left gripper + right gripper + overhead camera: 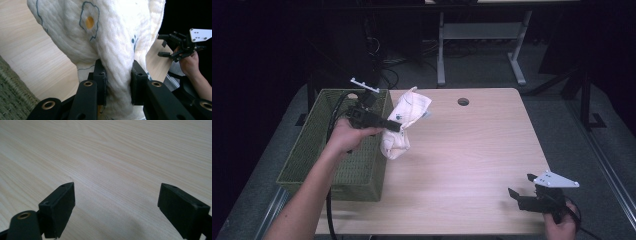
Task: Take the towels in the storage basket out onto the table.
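A white quilted cloth point(404, 122) printed with fried-egg shapes hangs in the air just right of the green woven basket point(319, 150). My left gripper point(398, 127) is shut on the cloth's middle; in the left gripper view the cloth point(112, 37) bulges above the jaws, and my left gripper point(117, 78) pinches a bunched fold. My right gripper point(520, 189) rests low over the table's near right corner, open with nothing between its jaws. In the right gripper view, my right gripper point(116, 205) faces bare wood.
The light wooden table point(472, 150) has a round cable hole point(463, 102) near its far edge. The basket stands along the table's left side. A desk frame point(482, 45) and cables stand on the floor beyond the table.
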Demonstrator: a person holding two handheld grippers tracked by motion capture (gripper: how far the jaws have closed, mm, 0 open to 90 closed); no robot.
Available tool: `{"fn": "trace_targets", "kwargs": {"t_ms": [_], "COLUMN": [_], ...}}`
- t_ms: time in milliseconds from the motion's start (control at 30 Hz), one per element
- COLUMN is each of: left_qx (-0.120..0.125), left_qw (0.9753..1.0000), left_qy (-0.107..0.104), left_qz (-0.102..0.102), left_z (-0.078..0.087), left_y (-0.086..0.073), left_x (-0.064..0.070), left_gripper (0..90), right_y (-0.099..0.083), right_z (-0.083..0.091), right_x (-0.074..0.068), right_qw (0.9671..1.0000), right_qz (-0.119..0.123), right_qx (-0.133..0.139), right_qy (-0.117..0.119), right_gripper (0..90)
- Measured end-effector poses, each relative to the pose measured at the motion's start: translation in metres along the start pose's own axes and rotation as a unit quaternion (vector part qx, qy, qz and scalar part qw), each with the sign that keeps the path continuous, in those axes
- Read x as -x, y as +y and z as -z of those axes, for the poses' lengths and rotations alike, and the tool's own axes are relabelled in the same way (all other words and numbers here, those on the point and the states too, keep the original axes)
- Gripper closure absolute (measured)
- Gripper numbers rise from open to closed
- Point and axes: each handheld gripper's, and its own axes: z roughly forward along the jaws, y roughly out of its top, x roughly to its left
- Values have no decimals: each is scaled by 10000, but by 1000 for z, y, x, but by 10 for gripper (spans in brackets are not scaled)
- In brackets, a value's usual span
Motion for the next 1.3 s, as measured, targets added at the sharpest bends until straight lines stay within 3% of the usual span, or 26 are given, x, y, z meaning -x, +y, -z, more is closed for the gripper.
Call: {"fn": "trace_targets", "kwargs": {"t_ms": [300, 1300], "left_qx": [-33, -282], "left_qw": [10000, 9989], "left_qy": [-45, -309], "left_qz": [-21, -212], "left_z": [-8, -59], "left_y": [4, 20], "left_x": [4, 23], "left_gripper": [714, 713], "right_y": [0, 0], "right_z": [1, 4], "right_x": [0, 1], "right_qw": [10000, 10000], "right_qz": [-11, 4], "right_qx": [1, 70], "right_qy": [-3, 16], "right_gripper": [140, 140]}}
